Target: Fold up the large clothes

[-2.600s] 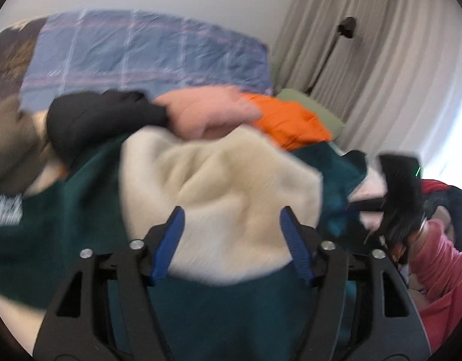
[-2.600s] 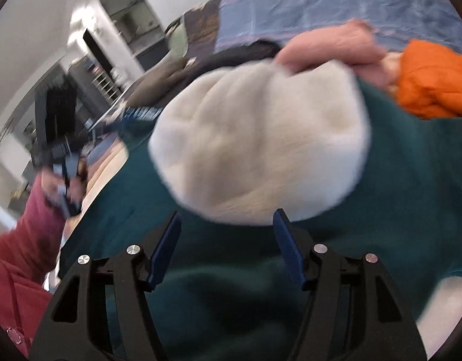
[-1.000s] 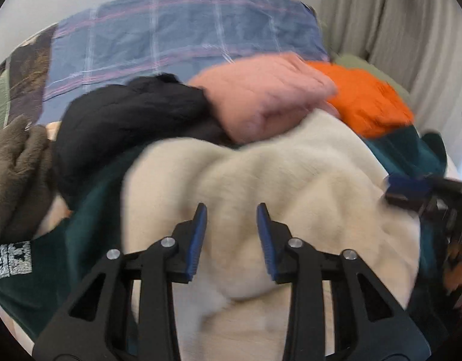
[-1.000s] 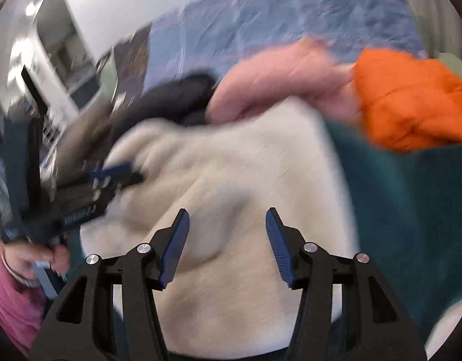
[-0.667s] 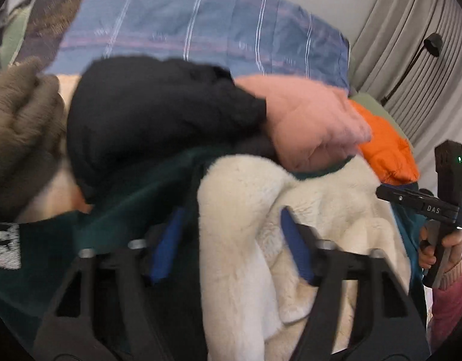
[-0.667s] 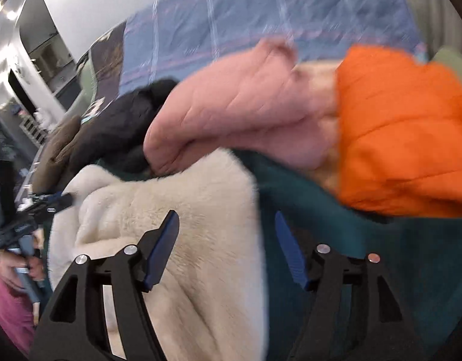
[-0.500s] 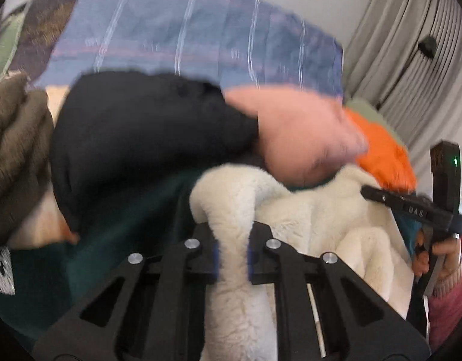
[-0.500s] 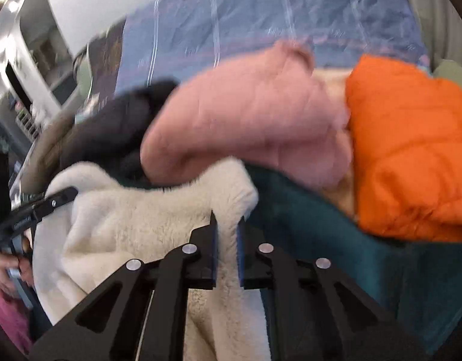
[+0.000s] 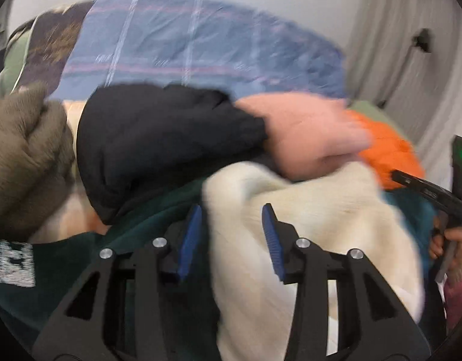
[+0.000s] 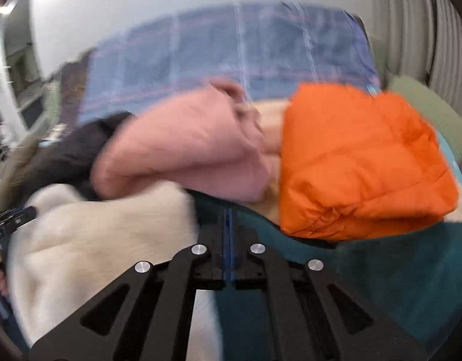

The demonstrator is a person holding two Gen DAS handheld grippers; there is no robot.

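Left wrist view: the cream fleece garment, thick and plush with a rounded folded edge, is seen lying on a dark green garment on the bed. The left gripper has its fingers parted and opening, the fleece edge lying between them, not pressed. Behind are noted a black padded jacket, a pink quilted garment, an orange puffer and an olive pile fabric.

Right wrist view: the right gripper has its fingers closed together; whether cloth is caught cannot be told. The cream fleece lies left of them, green fabric right. A blue checked cover is seen behind.
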